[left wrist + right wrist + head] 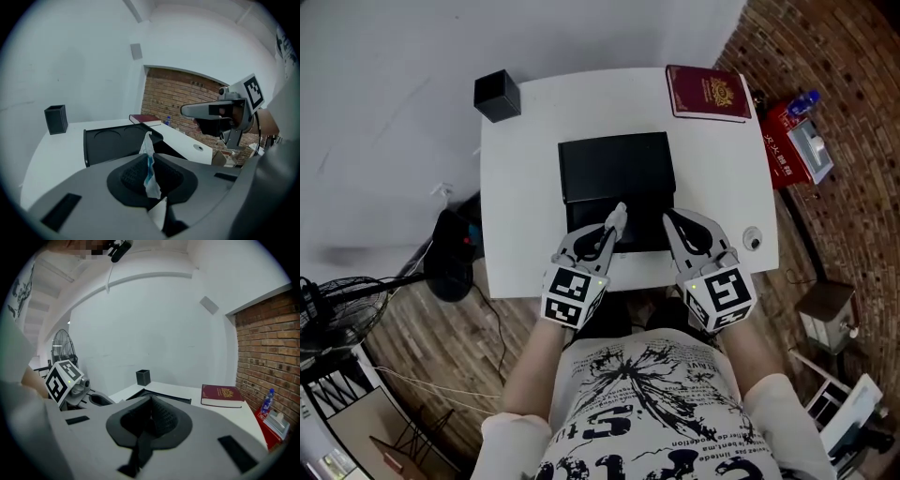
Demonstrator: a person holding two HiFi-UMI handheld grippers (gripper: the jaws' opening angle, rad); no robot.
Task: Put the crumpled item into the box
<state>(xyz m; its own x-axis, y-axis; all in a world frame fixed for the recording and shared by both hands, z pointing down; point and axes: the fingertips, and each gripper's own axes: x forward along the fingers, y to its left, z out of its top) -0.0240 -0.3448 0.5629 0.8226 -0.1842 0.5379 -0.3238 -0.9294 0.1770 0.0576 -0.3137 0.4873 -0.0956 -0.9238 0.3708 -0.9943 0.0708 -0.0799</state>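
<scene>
A black box [616, 169] lies open in the middle of the white table [525, 187]. In the left gripper view its lid [117, 140] stands up just ahead of the jaws. My left gripper [620, 212] is shut on a crumpled white and blue item [149, 157], whose tip sticks out above the pads and hangs over the box's near edge. My right gripper [667, 217] sits beside it over the box's near right part. Its jaws [151, 405] are shut with nothing between them.
A small black square container [497, 95] stands at the table's far left corner. A dark red book [708, 92] lies at the far right corner. A small round fitting [753, 238] sits near the right edge. Brick floor, a red pack and a bottle are to the right.
</scene>
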